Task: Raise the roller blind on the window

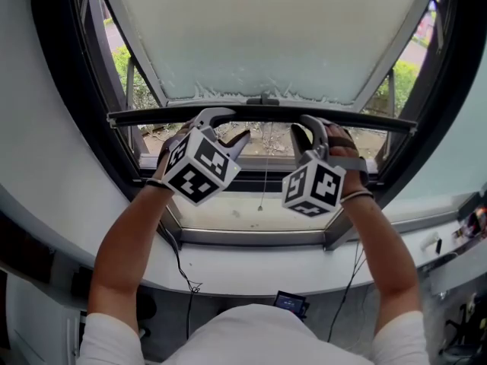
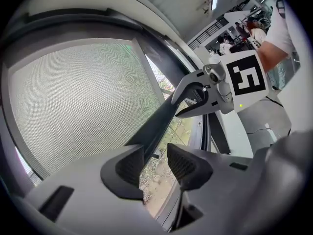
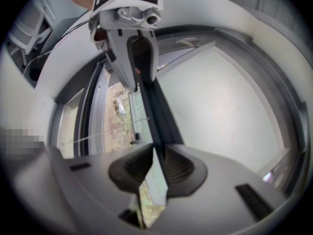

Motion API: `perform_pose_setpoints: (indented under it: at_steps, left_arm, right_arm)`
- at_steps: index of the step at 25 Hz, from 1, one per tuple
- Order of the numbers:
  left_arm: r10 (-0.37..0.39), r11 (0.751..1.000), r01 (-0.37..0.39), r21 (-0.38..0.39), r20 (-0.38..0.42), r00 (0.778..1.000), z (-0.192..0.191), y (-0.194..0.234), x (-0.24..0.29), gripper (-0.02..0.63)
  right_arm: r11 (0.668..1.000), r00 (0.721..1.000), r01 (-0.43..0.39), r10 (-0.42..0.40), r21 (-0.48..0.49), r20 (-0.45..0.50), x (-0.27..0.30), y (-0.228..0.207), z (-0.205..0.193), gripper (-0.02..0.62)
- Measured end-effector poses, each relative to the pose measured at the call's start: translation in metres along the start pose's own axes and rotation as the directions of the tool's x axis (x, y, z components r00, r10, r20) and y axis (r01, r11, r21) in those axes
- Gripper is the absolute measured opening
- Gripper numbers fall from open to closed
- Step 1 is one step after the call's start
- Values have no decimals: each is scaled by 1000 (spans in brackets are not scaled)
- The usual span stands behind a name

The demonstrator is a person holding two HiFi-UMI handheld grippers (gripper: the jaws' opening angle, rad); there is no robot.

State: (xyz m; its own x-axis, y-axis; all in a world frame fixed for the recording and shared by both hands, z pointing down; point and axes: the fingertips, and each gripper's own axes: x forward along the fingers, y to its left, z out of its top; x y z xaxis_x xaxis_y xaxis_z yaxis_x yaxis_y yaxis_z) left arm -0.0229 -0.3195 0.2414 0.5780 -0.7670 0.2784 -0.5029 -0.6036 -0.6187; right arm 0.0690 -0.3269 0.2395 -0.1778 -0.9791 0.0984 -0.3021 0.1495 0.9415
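Observation:
The pale roller blind [image 1: 266, 29] covers the upper window and ends in a dark bottom bar [image 1: 152, 117], with a strip of bare glass below it. My left gripper [image 1: 228, 128] reaches around the bar left of its middle. In the left gripper view the bar [image 2: 156, 121] runs in between the jaws of the left gripper [image 2: 155, 163] against one pad, with a gap to the other. My right gripper [image 1: 304, 131] is on the bar right of the middle. In the right gripper view the right gripper [image 3: 157, 163] has its pads closed on the bar [image 3: 164, 116].
A thin pull cord [image 1: 265, 173] hangs from the bar's middle. The dark window frame [image 1: 68, 90] surrounds the opening above a white sill [image 1: 251, 280]. Cables trail down from the sill, and a small screen device [image 1: 289, 303] lies below. Greenery and ground show outside.

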Motion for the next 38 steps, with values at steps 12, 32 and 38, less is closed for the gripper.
perform_pose_setpoints:
  at_steps: [12, 32, 38]
  left_arm:
    - [18, 1000, -19, 15, 24, 1000, 17, 17, -6, 158]
    - [39, 996, -40, 82, 13, 999, 44, 41, -15, 143]
    - [35, 996, -36, 81, 15, 999, 46, 44, -17, 143]
  right_arm:
    - [997, 996, 54, -57, 48, 63, -4, -23, 10, 80]
    - [981, 973, 165, -179, 101, 146, -18, -56, 30, 81]
    - [976, 968, 161, -186, 149, 170, -31, -40, 30, 81]
